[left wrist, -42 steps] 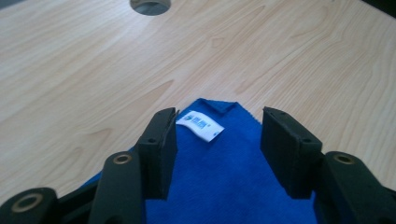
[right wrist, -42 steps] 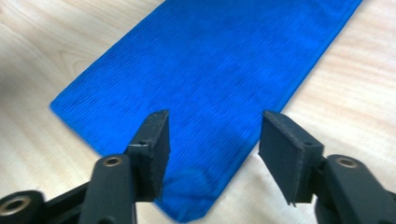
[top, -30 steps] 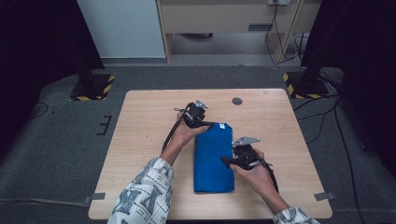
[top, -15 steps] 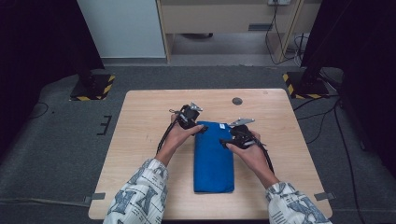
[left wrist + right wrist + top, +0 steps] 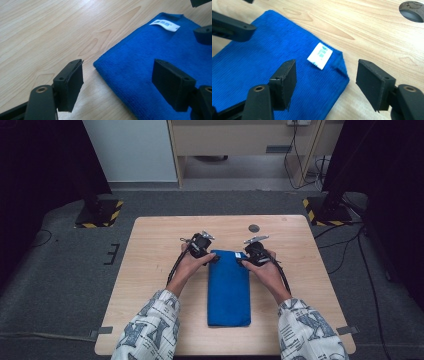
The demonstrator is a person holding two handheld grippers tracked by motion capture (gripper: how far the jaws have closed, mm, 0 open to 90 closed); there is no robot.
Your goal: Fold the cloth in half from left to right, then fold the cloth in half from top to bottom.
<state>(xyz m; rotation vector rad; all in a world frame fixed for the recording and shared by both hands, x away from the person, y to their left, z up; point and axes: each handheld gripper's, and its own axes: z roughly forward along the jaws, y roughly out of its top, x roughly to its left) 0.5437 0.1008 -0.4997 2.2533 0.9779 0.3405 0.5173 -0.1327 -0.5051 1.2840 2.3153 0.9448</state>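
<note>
A blue cloth (image 5: 228, 287) lies folded into a long strip on the wooden table (image 5: 150, 270), with a white label (image 5: 320, 55) near its far right corner. My left gripper (image 5: 214, 258) is low at the far left corner. Its jaws have just been opening and stand open astride that corner (image 5: 117, 72), without touching it. My right gripper (image 5: 241, 261) hovers at the far right corner. Its jaws have just closed a little but are still open, with the labelled corner (image 5: 325, 75) between them and not pinched.
A round hole (image 5: 254, 228) sits in the tabletop just beyond the right gripper. Bare wood surrounds the cloth (image 5: 150, 62) on all sides. Dark stands with striped bases rise from the floor past the table's far corners.
The right hand has moved along the cloth's right edge from its middle to the far right corner. The left hand has settled slightly lower at the far left corner, its jaws wider.
</note>
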